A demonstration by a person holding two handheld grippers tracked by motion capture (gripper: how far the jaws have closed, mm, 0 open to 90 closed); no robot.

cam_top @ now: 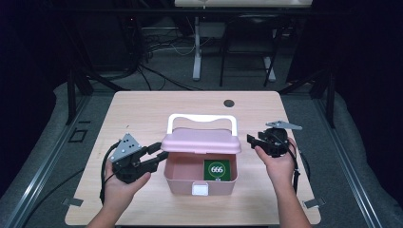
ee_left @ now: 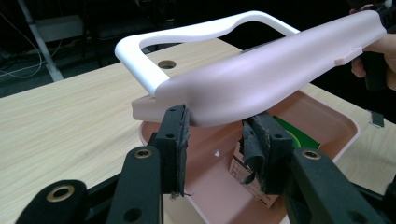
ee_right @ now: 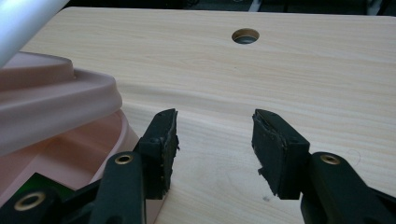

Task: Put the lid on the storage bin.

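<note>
Pink box (cam_top: 180,176) lid (cam_top: 201,141) half up, tools (cam_top: 160,152) (cam_top: 252,140) flanking.

light: overhead, even on desk (cam_top: 142,114); surroundings were dark
focus: high view soft, near jaws blurred
glare: none

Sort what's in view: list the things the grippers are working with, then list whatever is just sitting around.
In play:
pink box, open
pink lid, half raised, the left gripper at its edge
white handle
green packet inside the box
right gripper, open beside the box

Just there:
table with its round hole
desk legs and cables on the floor behind
</note>
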